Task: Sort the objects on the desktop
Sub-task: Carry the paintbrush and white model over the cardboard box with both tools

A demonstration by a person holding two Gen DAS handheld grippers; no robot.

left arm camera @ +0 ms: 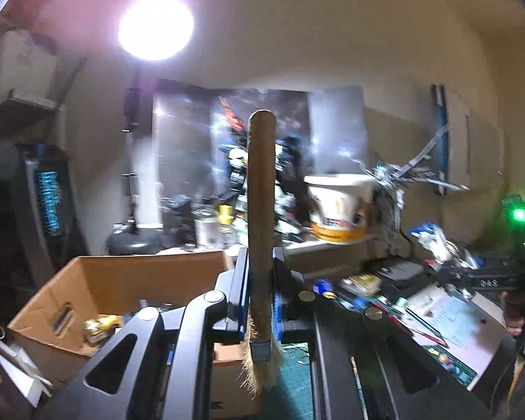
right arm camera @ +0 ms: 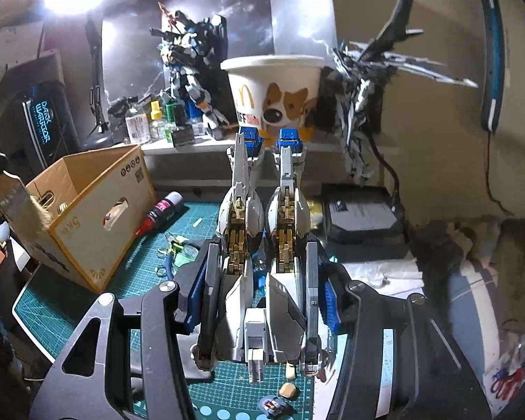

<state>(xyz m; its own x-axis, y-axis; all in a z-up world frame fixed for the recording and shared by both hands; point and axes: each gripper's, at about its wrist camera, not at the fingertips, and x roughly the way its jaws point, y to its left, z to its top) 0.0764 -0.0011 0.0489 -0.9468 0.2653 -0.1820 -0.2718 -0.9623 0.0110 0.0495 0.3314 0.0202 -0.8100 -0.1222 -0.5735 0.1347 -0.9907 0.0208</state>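
Observation:
My left gripper (left arm camera: pixel 259 294) is shut on a brown wooden-handled brush (left arm camera: pixel 260 210), handle up and pale bristles (left arm camera: pixel 260 367) hanging down, beside the open cardboard box (left arm camera: pixel 115 290). The brush's bristles also show at the left of the right wrist view (right arm camera: pixel 43 215), over the box (right arm camera: pixel 87 210). My right gripper (right arm camera: pixel 259 301) is shut on a white, gold and blue model robot's legs (right arm camera: pixel 262 217), held above the green cutting mat (right arm camera: pixel 70 301).
A McDonald's paper bucket (right arm camera: pixel 273 94) stands on the back shelf between a white robot model (right arm camera: pixel 189 73) and a winged model (right arm camera: pixel 364 80). A spray can (right arm camera: pixel 161 211), cutters (right arm camera: pixel 175 248) and small parts (right arm camera: pixel 287 390) lie on the mat. A black case (right arm camera: pixel 360 220) sits right.

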